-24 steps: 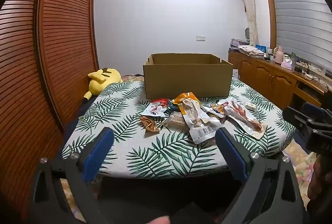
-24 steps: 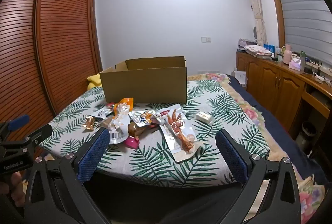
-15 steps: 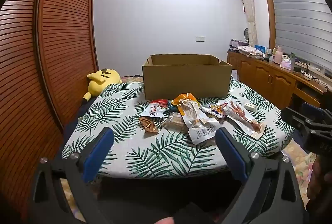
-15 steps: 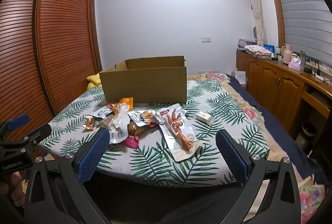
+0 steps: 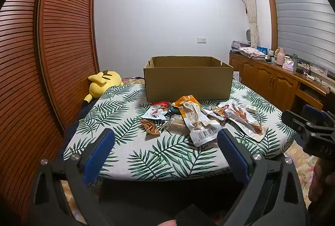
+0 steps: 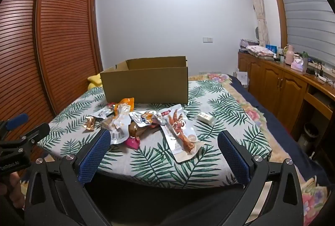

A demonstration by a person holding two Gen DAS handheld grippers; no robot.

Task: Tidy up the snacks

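A pile of snack packets lies on the palm-leaf tablecloth, in front of an open cardboard box. The pile and the box also show in the right wrist view. A chicken-foot packet lies at the pile's right, and a small white packet sits apart further right. My left gripper is open and empty, short of the table's near edge. My right gripper is open and empty, also short of the near edge.
A yellow plush toy lies at the table's far left. A slatted wooden wardrobe stands on the left. A wooden sideboard with bottles and cloths runs along the right wall. Each gripper shows in the other's view.
Both grippers have barely moved; the left view has crept slightly. Nothing on the table has changed.
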